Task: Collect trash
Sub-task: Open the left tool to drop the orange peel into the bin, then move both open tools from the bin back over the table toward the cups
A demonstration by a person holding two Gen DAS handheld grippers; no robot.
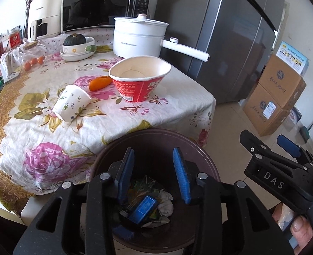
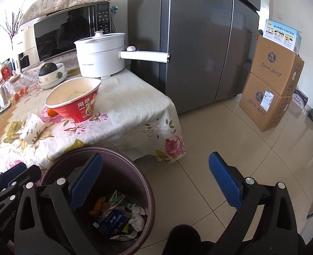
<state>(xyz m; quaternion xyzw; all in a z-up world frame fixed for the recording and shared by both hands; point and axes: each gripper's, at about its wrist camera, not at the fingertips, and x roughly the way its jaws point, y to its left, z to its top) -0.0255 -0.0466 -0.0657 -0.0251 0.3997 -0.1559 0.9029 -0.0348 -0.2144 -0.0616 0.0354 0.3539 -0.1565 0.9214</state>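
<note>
- Over the dark brown trash bin (image 1: 207,165) at the table's corner, our left gripper (image 1: 154,174) hangs with its blue pads (image 1: 125,172) parted and nothing between them; past the gap we see straight down into the bin.
- Down on the bin's floor lie a blue carton (image 1: 142,209), crumpled white tissue (image 1: 167,206), green-printed wrappers and, seen from the right wrist, a scrap of orange peel (image 2: 98,206).
- Beside the bin, our right gripper (image 2: 156,180) is spread wide and holds nothing; one pad (image 2: 85,180) sits over the bin's near rim (image 2: 150,193), the other over the tiled floor (image 2: 198,138).
- From the left wrist view that same right gripper (image 1: 269,146) shows at the right edge, with our thumb (image 1: 300,230) on its handle.
- On the flowered tablecloth (image 1: 50,148) trash is left: a red instant-noodle bowl (image 1: 138,78), upright with its rim squashed out of round, an orange peel (image 1: 100,82) just to its left, touching or nearly so, and a white paper cup (image 1: 71,103) with leaf print lying tipped on its side, nearer the table's front.
- Behind them stand a white electric pot (image 1: 138,38) with a long handle, a dish holding a dark green squash (image 1: 74,40), and a microwave (image 1: 105,6) under a cloth cover.
- To the right are a grey fridge (image 2: 198,42) and two stacked cardboard boxes (image 2: 273,85) on the floor.
</note>
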